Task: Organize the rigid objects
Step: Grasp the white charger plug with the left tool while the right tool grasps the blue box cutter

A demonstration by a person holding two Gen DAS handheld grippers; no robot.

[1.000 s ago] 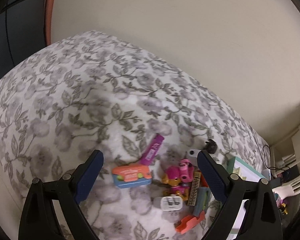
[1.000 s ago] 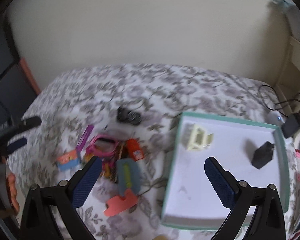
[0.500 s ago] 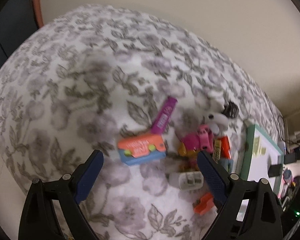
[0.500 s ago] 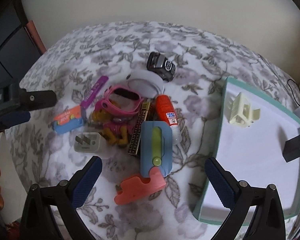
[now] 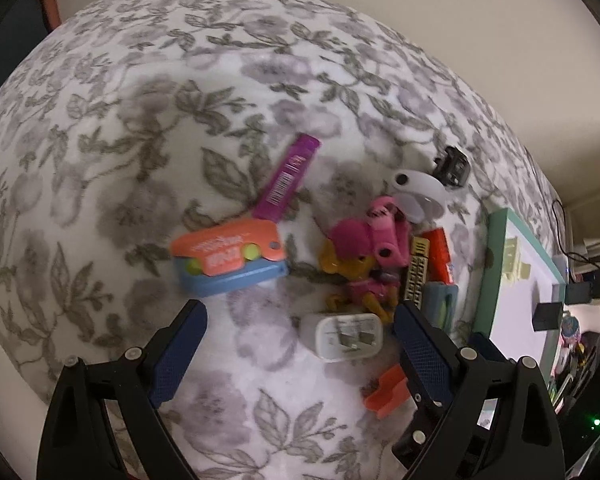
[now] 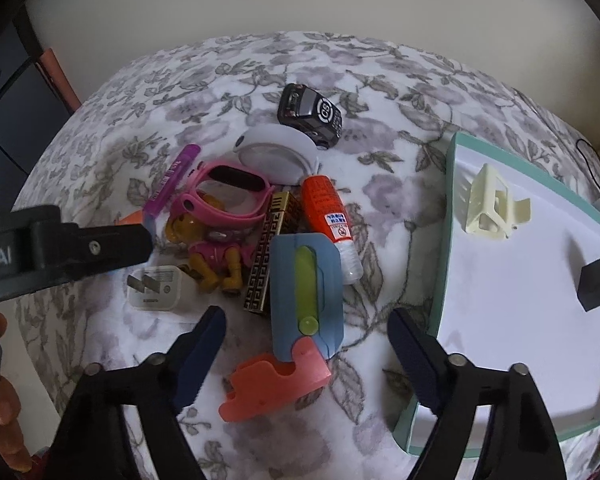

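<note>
A pile of small objects lies on the floral bedcover. It holds a blue cutter (image 6: pixel 306 288) with a green slider, a coral plastic piece (image 6: pixel 276 380), a white charger plug (image 5: pixel 346 338), a pink watch (image 6: pixel 228 196), a toy dog (image 6: pixel 216 260), an orange tube (image 6: pixel 326 208) and a gold-black bar (image 6: pixel 270 248). My right gripper (image 6: pixel 308 340) hovers over the cutter's near end, jaws closing, pads not touching it. My left gripper (image 5: pixel 300 344) is open, and the plug lies between its fingertips, nearer the right one. An orange-blue box (image 5: pixel 228 260) sits ahead.
A teal-rimmed white tray (image 6: pixel 446 240) at the right holds a cream clip (image 6: pixel 490 208) and a black block (image 6: pixel 598 284). A black toy car (image 6: pixel 312 114), a white round case (image 6: pixel 276 152) and a purple tube (image 5: pixel 288 178) lie behind the pile. Cables and shelves stand at the far right.
Both grippers have sunk toward the pile and tilted downward, so the objects look larger. The right gripper's fingers stand closer together than before. The left gripper's spread is unchanged.
</note>
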